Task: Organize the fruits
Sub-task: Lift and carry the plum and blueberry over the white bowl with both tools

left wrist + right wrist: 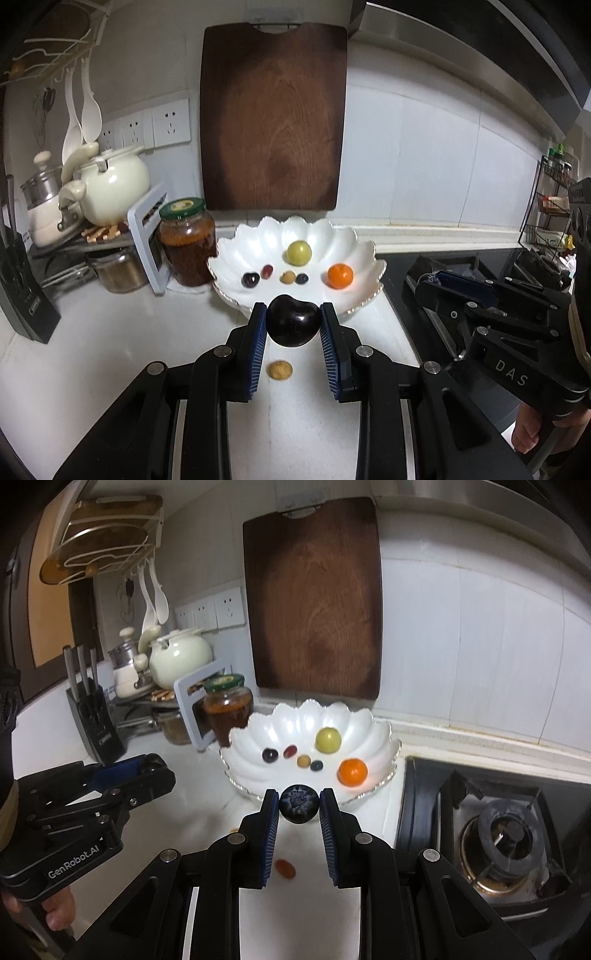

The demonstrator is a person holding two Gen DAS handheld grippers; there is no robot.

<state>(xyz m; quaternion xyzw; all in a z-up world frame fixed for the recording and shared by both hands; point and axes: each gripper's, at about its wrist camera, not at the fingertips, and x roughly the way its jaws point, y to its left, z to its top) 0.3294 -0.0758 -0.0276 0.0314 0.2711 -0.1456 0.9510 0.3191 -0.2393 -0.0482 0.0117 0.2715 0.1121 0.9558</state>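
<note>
Left hand-held gripper (293,325): clamped on a dark plum (293,325), pads pressing both flanks, fruit held clear of the white surface (110,350) just short of the bowl rim.
Right hand-held gripper (298,805): jaws drawn almost together on a blueberry (298,804), pinched only at the fingertips, also in front of the bowl.
Destination: the white scalloped bowl (236,247) already carries a green fruit (299,252), an orange (340,275), a cherry (250,280), a red grape (267,271), a tan berry (287,277) and a second small blueberry (302,278).
Slip risk: the plum is round and glossy, so a tilt could let it roll out of the pads; I'd judge the blueberry the likelier loss, being tiny and soft, either squashed or popped out.
Landing risk: the bowl's floor slopes, so a fruit let go high would probably roll into the others and scatter the row.
Collision risk: both grippers aim at the same bowl side by side; they could knock each other or the fluted rim.
Still out: a tan fruit (279,370) and a reddish one (284,868) lie on the surface beneath the grippers.
In the way: a jar (188,245) stands just beside the bowl's left edge, the gas stove (506,840) to its right, a cutting board (273,114) behind.
</note>
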